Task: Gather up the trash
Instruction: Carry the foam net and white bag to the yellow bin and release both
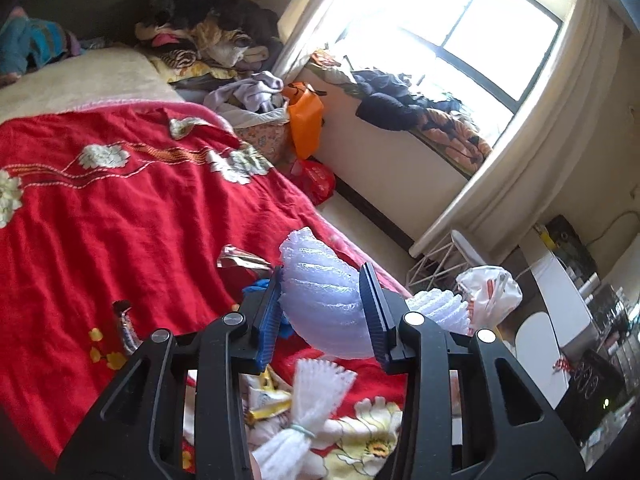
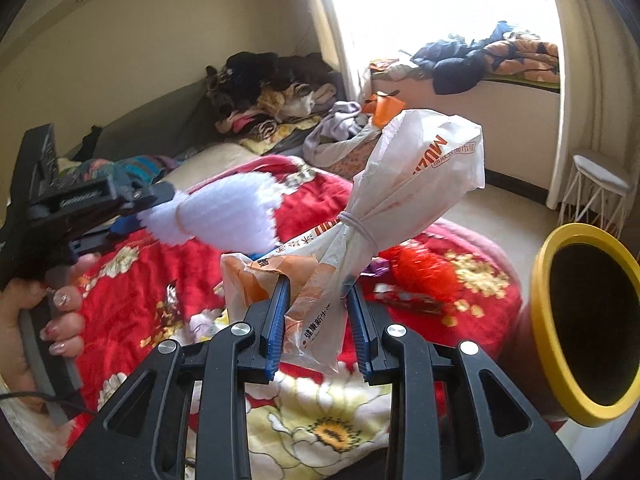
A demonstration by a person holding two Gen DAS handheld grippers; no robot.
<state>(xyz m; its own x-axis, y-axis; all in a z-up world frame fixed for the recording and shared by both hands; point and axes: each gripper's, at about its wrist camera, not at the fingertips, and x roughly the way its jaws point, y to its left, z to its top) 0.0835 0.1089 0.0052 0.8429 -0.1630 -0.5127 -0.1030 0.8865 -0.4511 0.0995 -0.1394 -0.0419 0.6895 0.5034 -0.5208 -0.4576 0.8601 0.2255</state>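
Trash is in both of my tongs. My left tongs [image 1: 322,308] are clamped on a white foam net sleeve [image 1: 320,300], its ribbed body squeezed between the 2 blue pads and held up above the red floral blanket [image 1: 120,200] on the bed. In the right wrist view my left hand [image 2: 36,320] grips that tool's handle from the left, fingers curled around it, with the sleeve [image 2: 228,216] pointing toward the middle. My right tongs [image 2: 318,316] are closed on the loose tail of a white plastic bag [image 2: 420,164], tied with a band at its neck; the bag rises up and to the right. A yellow-rimmed bin [image 2: 548,320] sits at the right, beside the bed, its dark mouth tilted toward me. A foil wrapper [image 1: 240,260] lies on the blanket.
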